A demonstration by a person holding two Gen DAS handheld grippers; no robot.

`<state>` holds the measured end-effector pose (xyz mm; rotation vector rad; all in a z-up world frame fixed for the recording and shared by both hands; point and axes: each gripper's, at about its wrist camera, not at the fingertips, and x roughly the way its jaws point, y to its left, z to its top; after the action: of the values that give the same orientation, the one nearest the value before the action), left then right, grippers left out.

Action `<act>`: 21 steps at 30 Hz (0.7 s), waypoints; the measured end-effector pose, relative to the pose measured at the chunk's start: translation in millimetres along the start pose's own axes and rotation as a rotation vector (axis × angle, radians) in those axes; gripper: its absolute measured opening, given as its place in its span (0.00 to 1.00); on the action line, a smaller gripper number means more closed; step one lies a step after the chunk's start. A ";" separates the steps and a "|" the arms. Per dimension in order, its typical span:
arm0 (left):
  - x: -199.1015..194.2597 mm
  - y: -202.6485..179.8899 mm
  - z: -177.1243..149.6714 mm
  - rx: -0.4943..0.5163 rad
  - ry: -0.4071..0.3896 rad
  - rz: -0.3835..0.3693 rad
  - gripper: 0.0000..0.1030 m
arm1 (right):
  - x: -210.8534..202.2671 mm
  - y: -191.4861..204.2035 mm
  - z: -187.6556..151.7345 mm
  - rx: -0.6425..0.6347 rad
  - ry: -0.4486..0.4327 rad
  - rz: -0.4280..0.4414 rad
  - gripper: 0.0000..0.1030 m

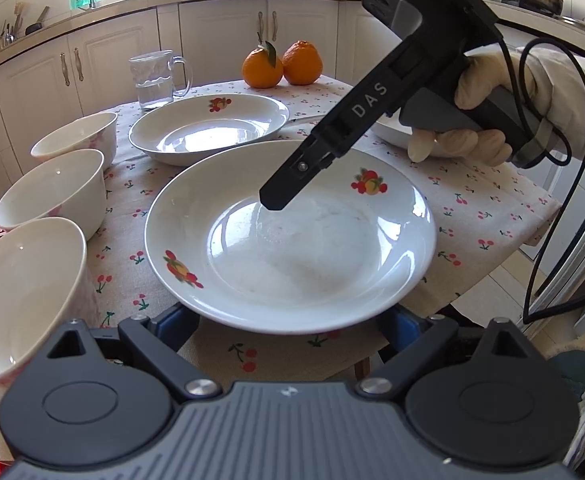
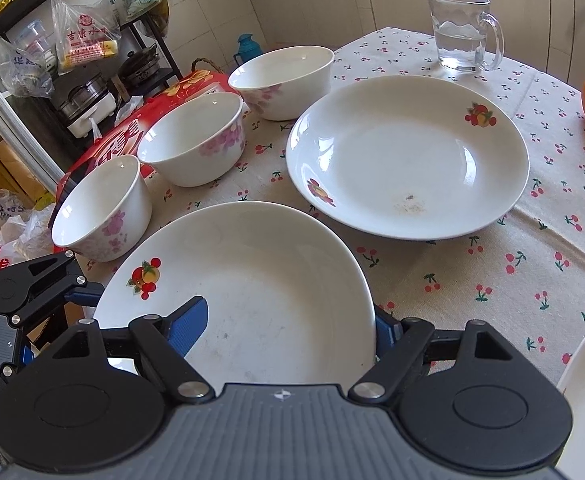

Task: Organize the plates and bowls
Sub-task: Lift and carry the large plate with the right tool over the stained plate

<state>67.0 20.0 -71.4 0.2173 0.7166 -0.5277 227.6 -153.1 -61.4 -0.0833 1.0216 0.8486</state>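
Across the middle of both views lies the counter, spread with a beige cloth printed with small red cherries. On it, the near plate fills the centre of the left wrist view, white with fruit prints; its near rim sits between the wide-spread blue pads of the left gripper, and I cannot tell whether they press on it. The right gripper has one blue pad over the inside of the same plate at lower centre of its own view and the other outside the rim; whether it grips, I cannot tell. In the left wrist view its black body, held by a gloved hand at upper right, carries the white letters "DAS". A second fruit-print plate rests beyond, apart from the first. Three white bowls with pink flowers stand in a row along the left side. A glass mug of water stands at upper right of the right wrist view, and two oranges sit top centre in the left. Plastic bags at upper left bear red Chinese characters, too small to read surely.
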 end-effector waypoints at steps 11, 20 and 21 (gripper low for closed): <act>2.0 -1.7 7.1 0.025 0.021 -0.011 0.91 | -8.9 -0.1 -4.5 0.012 -0.008 0.001 0.83; 1.9 -10.4 26.2 0.081 0.020 -0.031 0.91 | -31.9 -6.1 -10.0 0.027 -0.052 -0.012 0.83; 2.6 -11.7 29.8 0.089 0.017 -0.037 0.91 | -36.2 -7.9 -11.0 0.031 -0.061 -0.018 0.83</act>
<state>79.4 -1.8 -51.2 0.2924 0.7155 -0.5940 216.2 -184.3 -41.8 -0.0398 0.9753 0.8138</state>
